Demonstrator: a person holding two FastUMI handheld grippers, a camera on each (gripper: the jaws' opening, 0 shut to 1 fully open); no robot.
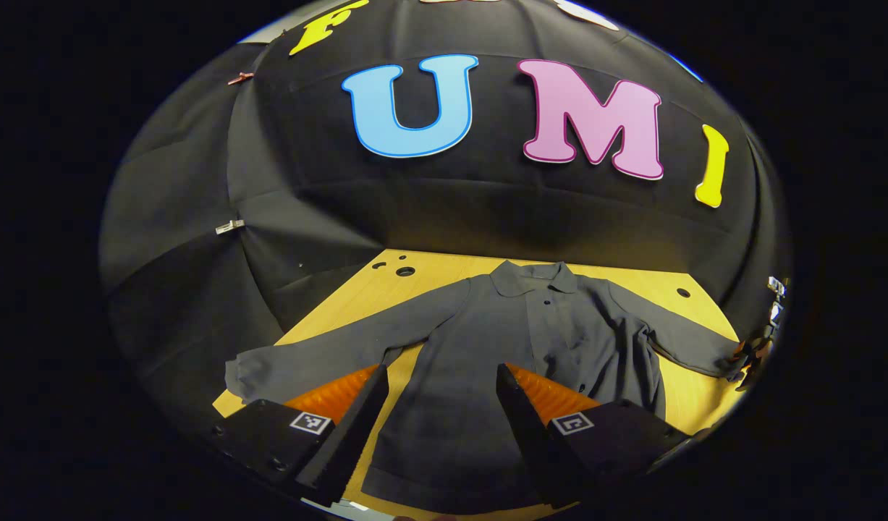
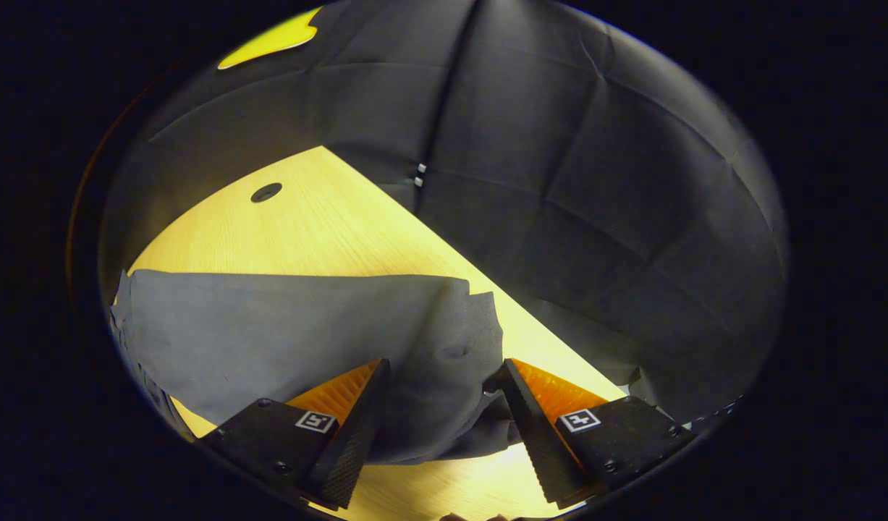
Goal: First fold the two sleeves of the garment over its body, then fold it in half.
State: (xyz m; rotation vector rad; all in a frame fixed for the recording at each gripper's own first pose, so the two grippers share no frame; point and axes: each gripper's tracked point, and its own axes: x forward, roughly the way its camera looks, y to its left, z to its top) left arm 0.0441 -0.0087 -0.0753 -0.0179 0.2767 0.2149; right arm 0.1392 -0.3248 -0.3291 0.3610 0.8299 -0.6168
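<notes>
The garment [image 1: 487, 347], a dark collared shirt, lies flat on the wooden table [image 1: 429, 271], both sleeves spread. The left gripper [image 1: 440, 405] hovers above its body, fingers apart. The right gripper [image 2: 444, 412], fingers apart, straddles 1 sleeve cuff [image 2: 451, 354] without clamping it

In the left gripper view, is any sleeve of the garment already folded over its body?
No. Both sleeves of the garment lie spread outward on the table.
</notes>
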